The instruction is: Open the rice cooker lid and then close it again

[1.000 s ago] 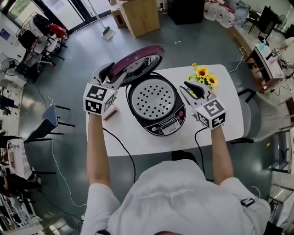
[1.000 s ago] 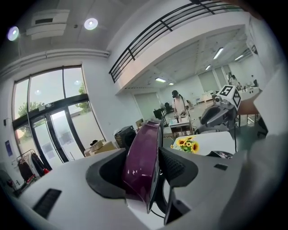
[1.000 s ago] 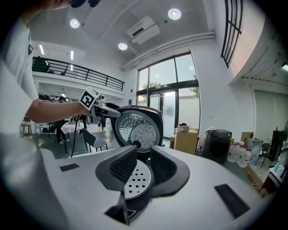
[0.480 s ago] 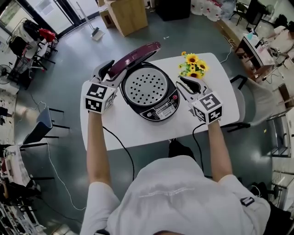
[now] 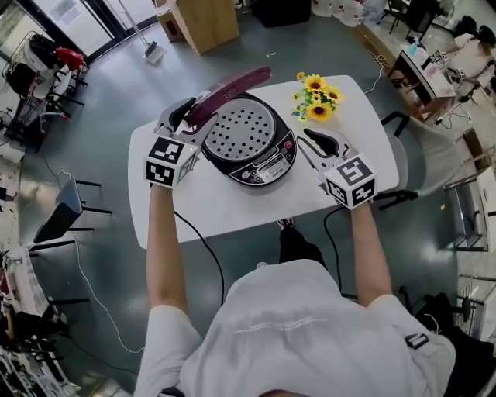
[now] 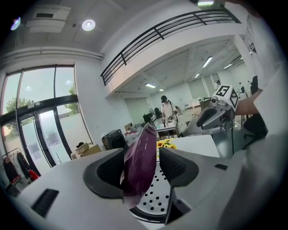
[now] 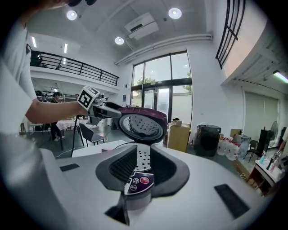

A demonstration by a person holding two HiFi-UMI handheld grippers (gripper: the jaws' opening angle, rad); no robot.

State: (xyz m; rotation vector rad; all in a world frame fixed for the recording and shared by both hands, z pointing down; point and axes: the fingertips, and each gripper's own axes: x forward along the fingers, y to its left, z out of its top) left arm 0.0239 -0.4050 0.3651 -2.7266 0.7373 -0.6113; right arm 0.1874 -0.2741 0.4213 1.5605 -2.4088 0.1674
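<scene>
The rice cooker (image 5: 260, 159) stands on the white table (image 5: 232, 205), its perforated inner plate (image 5: 239, 128) showing. Its maroon lid (image 5: 232, 87) is raised, edge-on from above. My left gripper (image 5: 188, 111) is at the lid's left rim. In the left gripper view the lid (image 6: 145, 139) stands between the jaws of the left gripper (image 6: 140, 162), with a gap at the right pad; these jaws have just opened a little. My right gripper (image 5: 310, 139) hangs open just right of the cooker, holding nothing. The right gripper (image 7: 140, 164) frames the control panel (image 7: 137, 182) and the lid (image 7: 141, 127).
A bunch of yellow sunflowers (image 5: 316, 89) lies at the table's far right. A black cable (image 5: 198, 240) runs off the front edge. A chair (image 5: 66, 209) stands left of the table and a cardboard box (image 5: 203, 19) sits on the floor beyond it.
The lid has tipped forward from leaning back to edge-on, with the left gripper at its rim. The right gripper has stayed beside the cooker's right side.
</scene>
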